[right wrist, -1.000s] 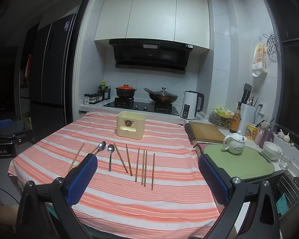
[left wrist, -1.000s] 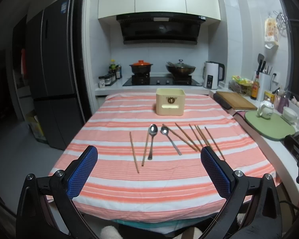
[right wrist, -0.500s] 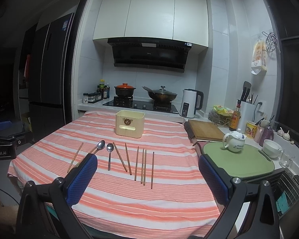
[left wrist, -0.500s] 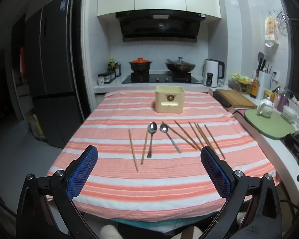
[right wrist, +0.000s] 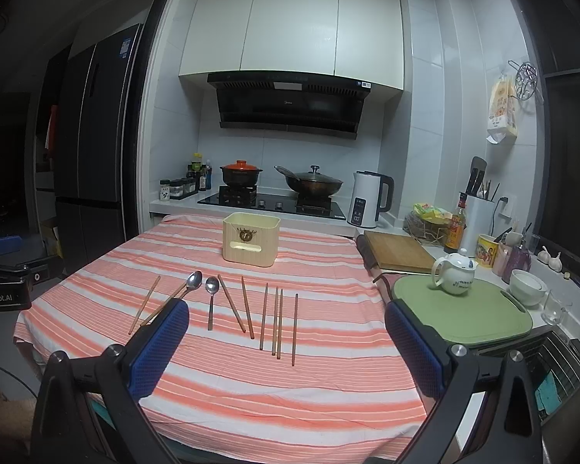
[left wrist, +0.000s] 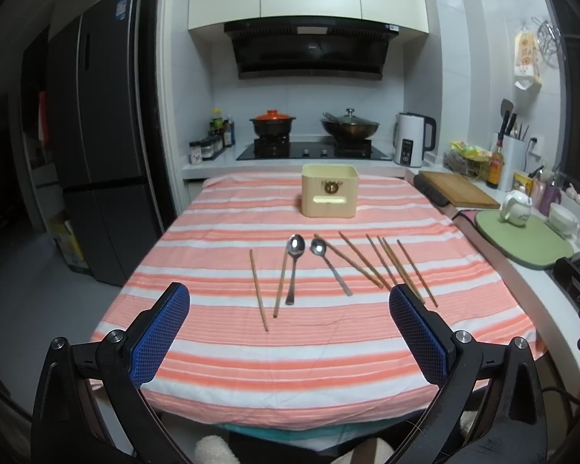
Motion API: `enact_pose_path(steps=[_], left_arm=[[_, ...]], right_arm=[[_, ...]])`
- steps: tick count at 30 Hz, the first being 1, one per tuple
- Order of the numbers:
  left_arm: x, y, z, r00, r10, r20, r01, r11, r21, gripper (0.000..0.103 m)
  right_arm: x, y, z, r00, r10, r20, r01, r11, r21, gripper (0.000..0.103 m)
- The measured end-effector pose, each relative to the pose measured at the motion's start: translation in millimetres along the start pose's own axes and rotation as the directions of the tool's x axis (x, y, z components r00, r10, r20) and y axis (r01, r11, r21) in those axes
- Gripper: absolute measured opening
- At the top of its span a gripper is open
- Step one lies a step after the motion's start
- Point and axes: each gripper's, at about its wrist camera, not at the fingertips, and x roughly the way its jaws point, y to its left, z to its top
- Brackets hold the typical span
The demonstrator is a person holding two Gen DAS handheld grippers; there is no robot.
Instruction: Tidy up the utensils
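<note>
Not much was changed from a second earlier: both views had just drifted slightly. The left gripper [left wrist: 290, 332] and right gripper [right wrist: 286, 342] were held wide open, empty. Chopsticks [left wrist: 361, 260] and spoons [left wrist: 293, 266] were laid out nearer than the cream box [left wrist: 329, 196], nothing blocking them.

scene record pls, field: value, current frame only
left gripper: open, empty, above near table edge
right gripper: open, empty
spoons: two, flat on striped tablecloth, bowls toward the holder
chopsticks: eight loose sticks, spread beside spoons
utensil holder: cream box, upright, behind utensils; contents not visible
progress: nothing picked up yet
</note>
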Motion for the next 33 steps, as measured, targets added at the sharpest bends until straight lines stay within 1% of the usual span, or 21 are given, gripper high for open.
enact_pose_path(steps=[33], left_arm=[[5.8,-2.7,-2.6,1.0,0.0,-0.018,0.0,1.0,0.007,0.103]], right_arm=[[2.2,-2.6,-2.0,1.0,-0.001,-0.005,0.001,1.0,0.002,0.103]])
